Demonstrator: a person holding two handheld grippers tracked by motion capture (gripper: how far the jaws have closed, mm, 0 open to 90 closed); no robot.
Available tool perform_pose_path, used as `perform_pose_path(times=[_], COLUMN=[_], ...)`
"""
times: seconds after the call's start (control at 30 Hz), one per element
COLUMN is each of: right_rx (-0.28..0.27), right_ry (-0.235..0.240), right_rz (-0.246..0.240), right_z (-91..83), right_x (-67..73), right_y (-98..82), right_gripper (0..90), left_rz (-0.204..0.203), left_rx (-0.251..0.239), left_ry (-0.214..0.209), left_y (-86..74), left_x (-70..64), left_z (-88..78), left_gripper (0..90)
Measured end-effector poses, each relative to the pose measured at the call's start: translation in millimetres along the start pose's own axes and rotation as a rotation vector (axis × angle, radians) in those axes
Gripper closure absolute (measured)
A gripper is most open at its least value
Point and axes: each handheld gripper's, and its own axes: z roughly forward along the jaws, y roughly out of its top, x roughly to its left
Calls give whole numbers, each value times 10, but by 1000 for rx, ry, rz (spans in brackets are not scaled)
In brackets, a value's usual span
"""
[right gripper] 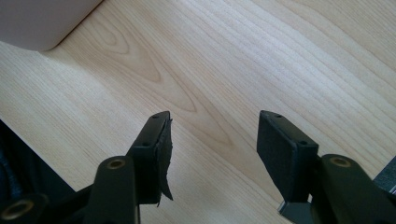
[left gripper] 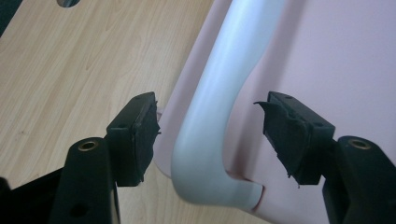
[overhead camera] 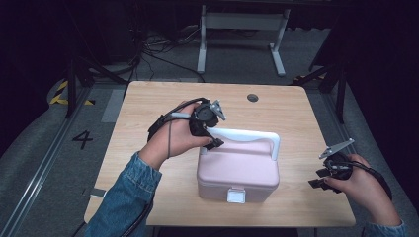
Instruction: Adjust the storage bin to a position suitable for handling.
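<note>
A pink lidded box with a white latch on its front stands in the middle of the wooden table. Its white carry handle lies folded along the lid's far edge. My left gripper is at the handle's left end. In the left gripper view the handle's bend runs between the jaws of that gripper, with a gap on either side, so it is open. My right gripper hovers right of the box, open over bare wood, nothing between the jaws of this gripper. A corner of the box shows at the upper left.
A round cable hole sits near the table's far edge. Beyond the table stands a white desk frame on a grey floor with cables. A floor mark "4" lies to the left. Bare wood surrounds the box on every side.
</note>
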Motion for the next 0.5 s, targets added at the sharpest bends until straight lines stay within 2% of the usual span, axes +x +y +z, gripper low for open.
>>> perform_pose_path(times=[0.2,0.23,0.33,0.43,0.5], right_rx=[4,4,5,5,6], right_ry=[6,6,8,8,10], right_rz=[-5,-5,-6,-8,-6], right_z=[15,16,16,16,21], right_x=[2,3,5,6,8], right_y=[1,2,2,3,1], right_gripper=[459,459,459,459,458], left_rz=[46,37,52,40,48], left_rx=[28,35,33,22,33], left_ry=[6,3,27,29,26], left_y=[66,68,81,92,105], left_x=[-46,-56,-54,-50,-43], left_z=[124,137,144,119,105], left_gripper=[492,539,587,650,666])
